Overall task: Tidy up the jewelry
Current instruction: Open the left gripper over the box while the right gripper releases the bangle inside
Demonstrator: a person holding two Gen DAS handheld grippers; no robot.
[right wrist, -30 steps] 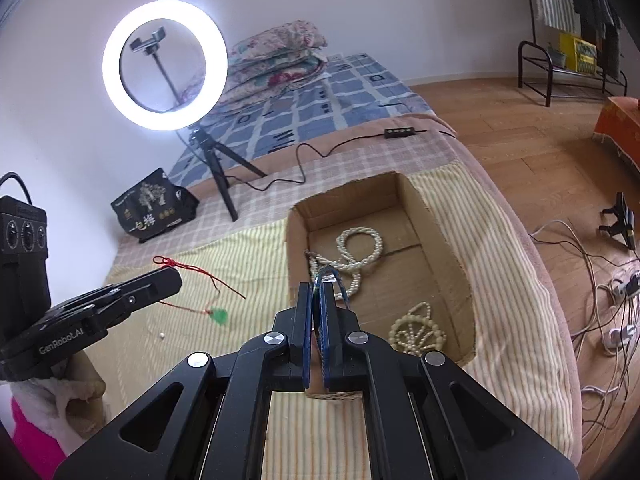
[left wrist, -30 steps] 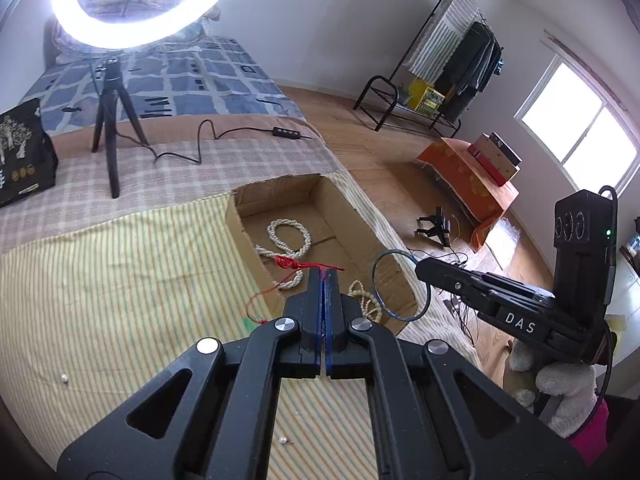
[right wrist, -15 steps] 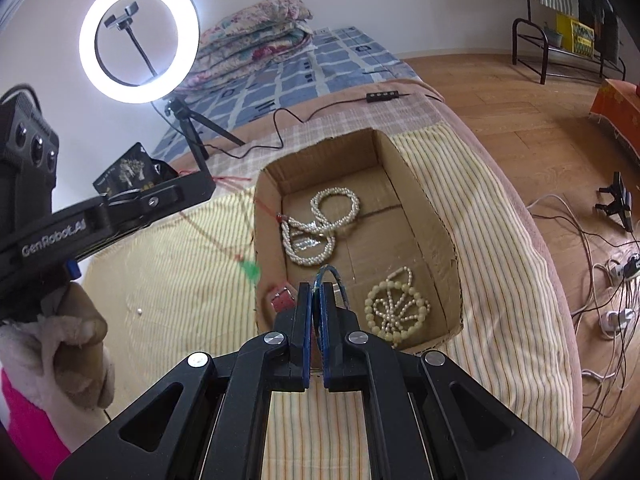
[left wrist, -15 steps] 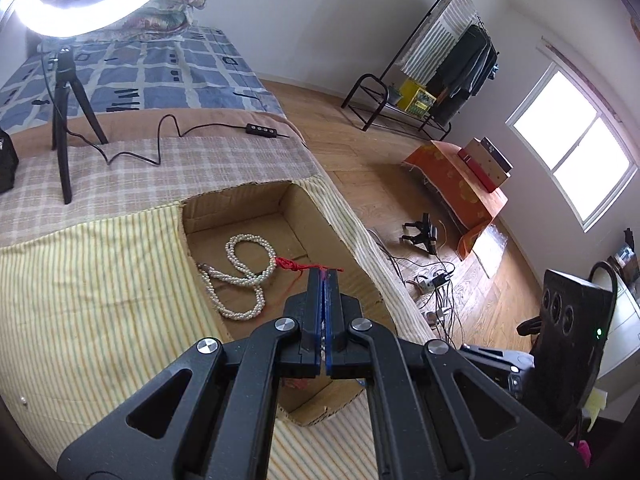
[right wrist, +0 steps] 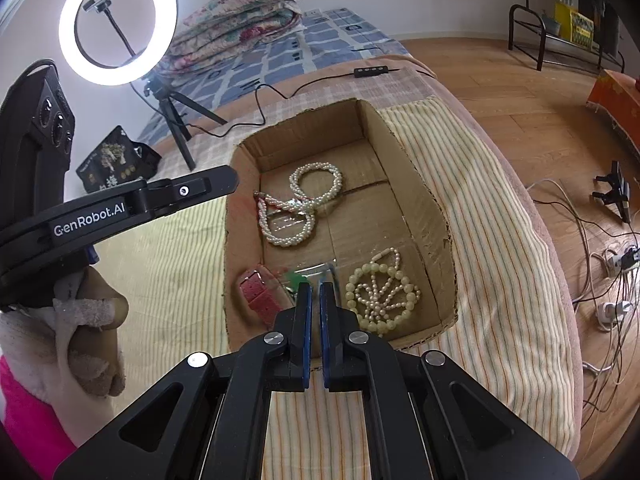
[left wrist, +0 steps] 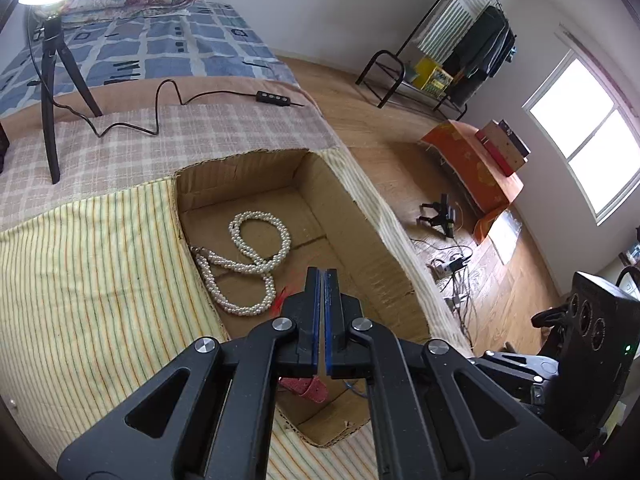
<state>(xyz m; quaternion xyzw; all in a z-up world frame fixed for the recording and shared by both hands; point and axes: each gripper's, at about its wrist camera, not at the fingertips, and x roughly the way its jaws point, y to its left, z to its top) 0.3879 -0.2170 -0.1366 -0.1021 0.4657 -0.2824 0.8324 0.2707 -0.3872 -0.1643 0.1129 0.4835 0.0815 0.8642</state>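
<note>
An open cardboard box (left wrist: 240,168) (right wrist: 304,136) sits sunk in the striped bedcover. In it lie a white pearl necklace (left wrist: 256,256) (right wrist: 304,208), a cream beaded piece (right wrist: 380,292) and a pink strap (right wrist: 258,294) (left wrist: 308,386). My left gripper (left wrist: 322,272) (right wrist: 234,176) hovers over the box's left side. Its jaws are opening by a thin gap with nothing between the pads. The red cord (left wrist: 281,300) trails blurred beside them, and its green pendant (right wrist: 296,279) is down in the box. My right gripper (right wrist: 315,286) is low over the near end, shut on a thin blue ring (right wrist: 333,276).
A ring light (right wrist: 118,24) on a tripod (left wrist: 48,92) stands behind the box, its cable and remote (left wrist: 272,98) across the checked blanket. A black bag (right wrist: 116,160) lies far left. The bed's right edge drops to a wooden floor with cables (right wrist: 600,280). A gloved hand (right wrist: 80,320) holds the left gripper.
Both grippers have sunk toward the box, the left one moving right from the striped cloth. The red cord has left the left fingertips, and its green pendant now lies inside the box.
</note>
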